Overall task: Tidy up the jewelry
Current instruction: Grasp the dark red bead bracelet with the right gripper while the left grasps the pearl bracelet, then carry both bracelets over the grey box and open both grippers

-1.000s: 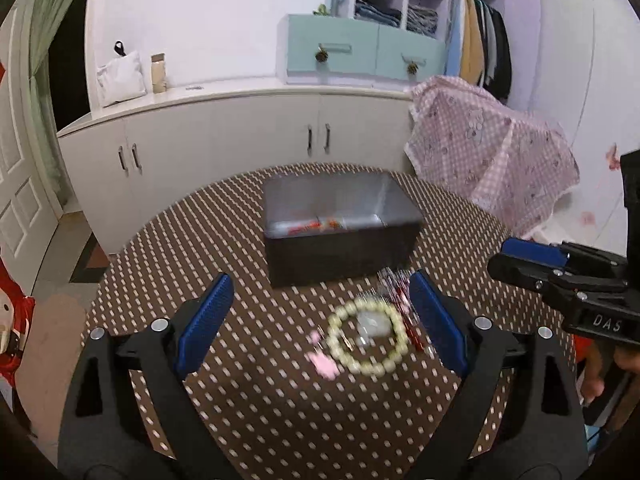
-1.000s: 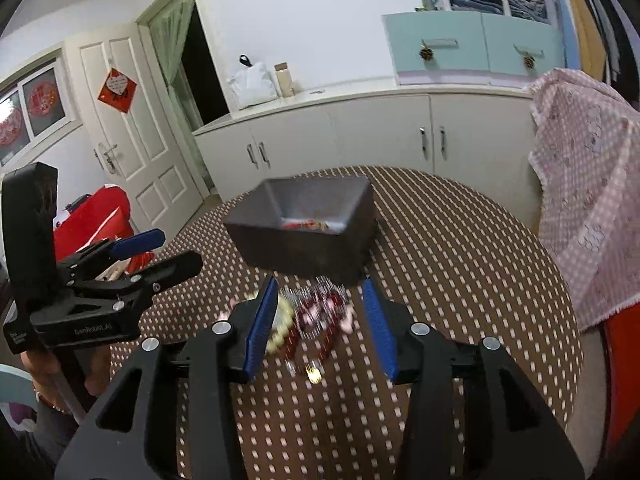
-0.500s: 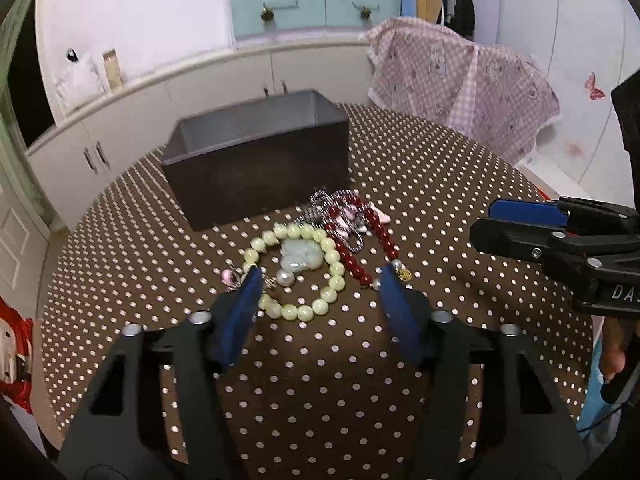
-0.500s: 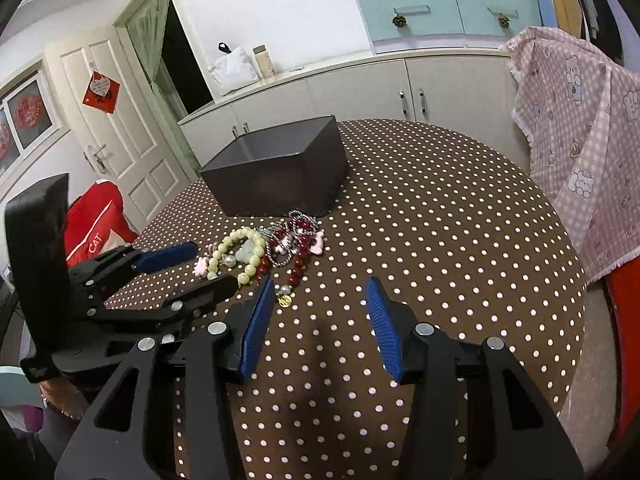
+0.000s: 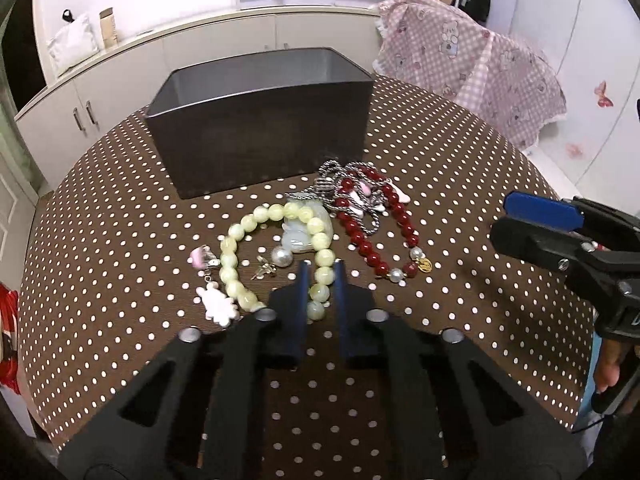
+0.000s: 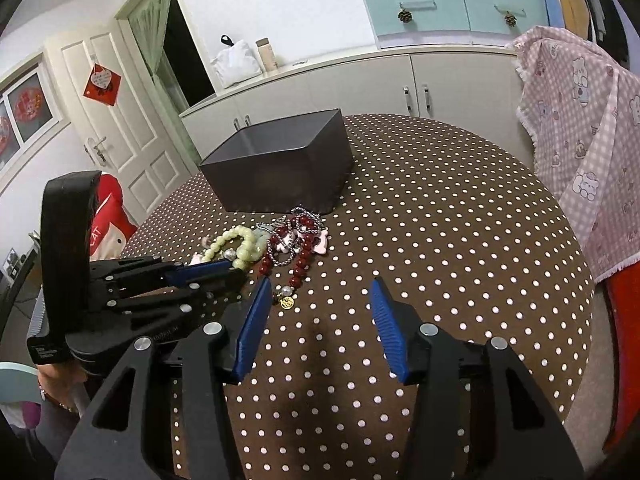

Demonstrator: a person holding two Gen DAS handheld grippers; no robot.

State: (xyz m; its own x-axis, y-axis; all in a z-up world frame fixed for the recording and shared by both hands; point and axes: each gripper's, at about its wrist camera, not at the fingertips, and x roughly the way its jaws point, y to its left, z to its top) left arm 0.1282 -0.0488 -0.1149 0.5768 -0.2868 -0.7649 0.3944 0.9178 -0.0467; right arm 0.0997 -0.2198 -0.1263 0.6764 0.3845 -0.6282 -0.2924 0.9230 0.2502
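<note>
The left gripper [image 5: 320,280] is clamped on the pale green bead bracelet [image 5: 256,240], its fingers hiding the beads nearest the camera; the bracelet lies on the dotted tablecloth [image 5: 460,168] before the dark box [image 5: 260,136], whose floor is out of sight; the right gripper [image 6: 316,296] hovers with fingers spread wide, holding nothing; the red bead bracelet [image 5: 368,240] tangles with a silver chain [image 5: 332,184].

Left wrist close above the jewelry pile [image 5: 320,232], right wrist farther back, both facing the box [image 6: 280,168]
</note>
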